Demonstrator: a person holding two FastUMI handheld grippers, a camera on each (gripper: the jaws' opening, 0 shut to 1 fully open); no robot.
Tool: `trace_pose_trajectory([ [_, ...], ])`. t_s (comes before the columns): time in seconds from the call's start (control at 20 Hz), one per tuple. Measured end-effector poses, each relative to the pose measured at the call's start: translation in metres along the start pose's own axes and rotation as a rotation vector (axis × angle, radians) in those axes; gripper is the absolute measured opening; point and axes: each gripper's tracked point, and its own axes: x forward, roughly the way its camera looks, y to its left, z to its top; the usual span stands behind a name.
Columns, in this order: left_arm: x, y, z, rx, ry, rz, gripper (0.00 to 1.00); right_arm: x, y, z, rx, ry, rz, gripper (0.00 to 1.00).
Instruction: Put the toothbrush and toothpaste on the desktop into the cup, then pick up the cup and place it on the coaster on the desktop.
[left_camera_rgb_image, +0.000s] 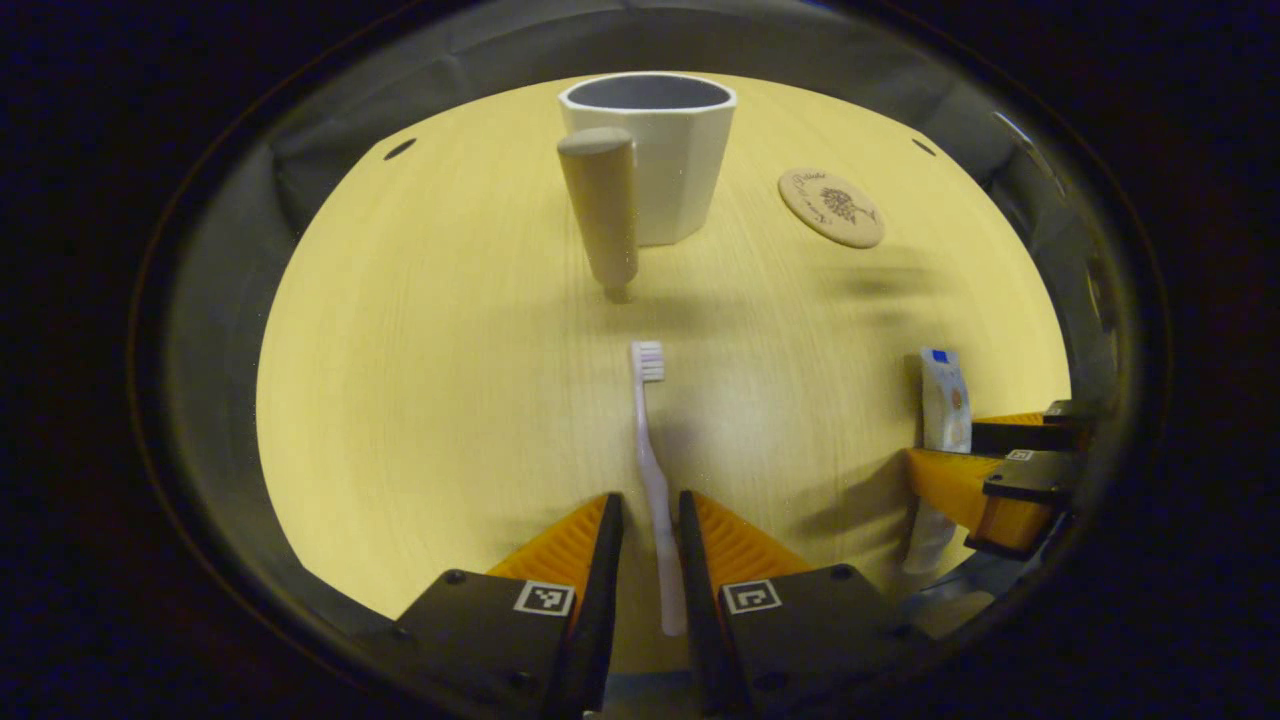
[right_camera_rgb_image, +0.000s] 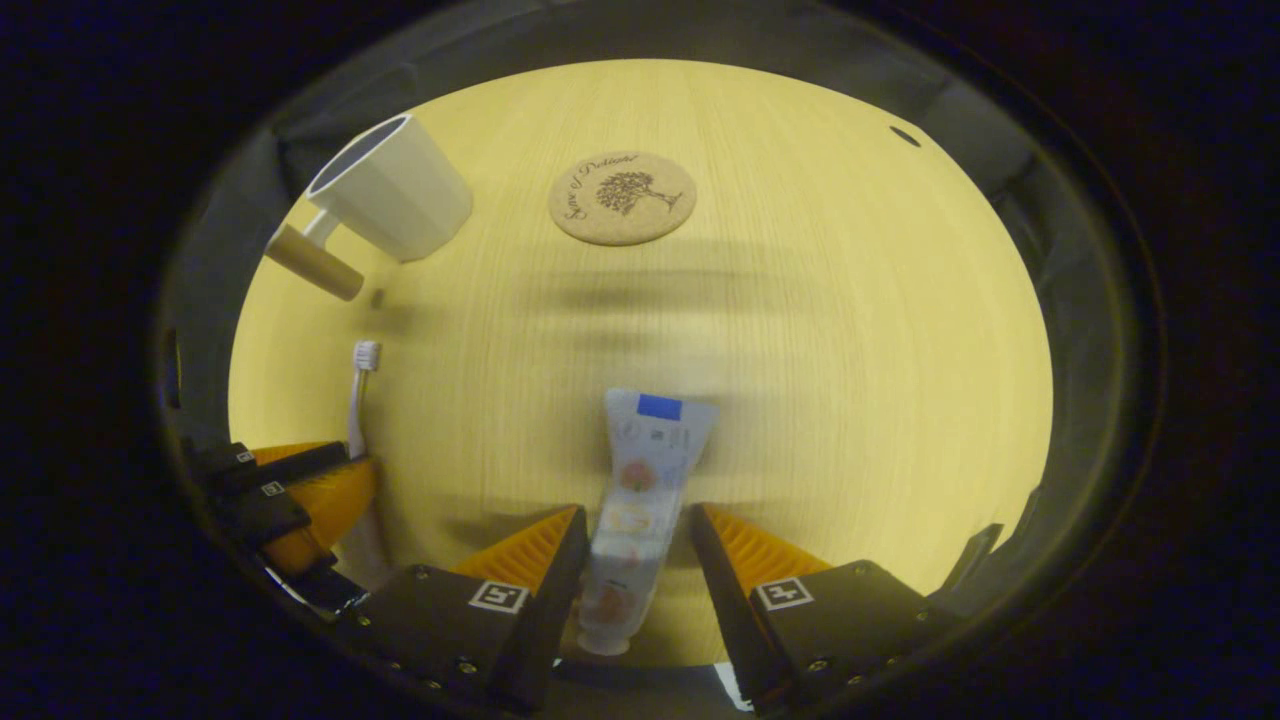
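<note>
- Left gripper (left_camera_rgb_image: 650, 530) sits low over the table (left_camera_rgb_image: 420, 400), with the toothbrush (left_camera_rgb_image: 655, 480) running straight up the gap between its fingers. The fingers look snug against the handle on both sides, but I can't tell if they're really pressing it or just bracketing it.
- The toothbrush's long axis goes near-to-far: bristle head at the far end, aimed at the cup, and handle tail back toward the camera. Whether it lies flat on the table or is raised a bit, I can't say.
- Cup (left_camera_rgb_image: 655, 150) stands upright at the far middle of the left gripper view, mouth open to the top, with its wooden handle facing the camera. It's well apart from the brush head.
- Coaster (left_camera_rgb_image: 831, 207) lies flat on the table, right of the cup and not touching it.
- Right gripper (right_camera_rgb_image: 635, 555) straddles the toothpaste (right_camera_rgb_image: 640, 500). There's a visible gap on each side of the tube, so the fingers are released and not gripping it.
- The toothpaste's long axis also runs near-to-far, leaning slightly right at the far end. The cap is at the near end between the fingers, and the flat crimped end points away, roughly toward the coaster.
- In the right gripper view, the cup is far left, the coaster far middle, and the brush and left gripper are at the near left.
- In the left gripper view, the toothpaste and right gripper sit at the near right.
</note>
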Motion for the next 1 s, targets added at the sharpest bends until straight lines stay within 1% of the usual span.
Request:
trace_pose_trajectory([
  [0.05,0.000,0.001,0.001,-0.011,-0.011,0.002,0.40,-0.003,0.002,0.001,0.009,-0.002,0.004,0.57],
  [0.1,0.001,-0.001,0.001,-0.011,-0.009,-0.001,0.26,0.000,-0.001,0.000,-0.006,-0.003,0.003,0.46],
  [0.15,0.000,0.000,0.000,-0.007,-0.012,-0.004,0.26,0.000,-0.003,-0.002,0.003,0.001,-0.010,0.40],
  [0.2,0.000,0.000,0.002,-0.009,-0.018,-0.005,0.19,-0.001,-0.002,-0.003,-0.002,0.009,-0.001,0.33],
  [0.25,0.001,0.000,0.003,-0.016,-0.013,-0.007,0.19,-0.002,-0.005,-0.003,0.001,0.005,0.003,0.33],
  [0.3,0.000,-0.001,0.001,-0.004,-0.024,-0.013,0.14,-0.004,-0.002,-0.003,0.016,-0.003,0.033,0.30],
  [0.35,0.000,0.000,-0.001,-0.006,-0.028,-0.018,0.14,-0.003,0.000,-0.002,0.027,-0.012,0.051,0.27],
  [0.4,-0.001,0.000,0.002,-0.001,-0.039,-0.024,0.10,-0.002,0.001,0.002,0.055,-0.031,0.074,0.27],
  [0.45,-0.001,0.000,0.001,-0.001,-0.040,-0.029,0.10,-0.002,0.003,-0.001,0.065,-0.029,0.096,0.19],
  [0.55,-0.001,-0.001,0.002,-0.010,-0.058,-0.044,0.10,-0.002,0.002,0.003,0.089,-0.049,0.121,0.19],
  [0.65,-0.005,0.000,0.008,-0.018,-0.082,-0.059,0.10,-0.003,0.001,0.006,0.085,-0.062,0.133,0.19],
  [0.7,-0.004,0.000,0.003,-0.024,-0.098,-0.062,0.07,-0.005,0.002,0.008,0.076,-0.078,0.139,0.19],
  [1.0,-0.025,-0.005,0.007,-0.092,-0.208,-0.112,0.07,-0.034,0.012,0.027,0.039,-0.205,0.171,0.19],
])
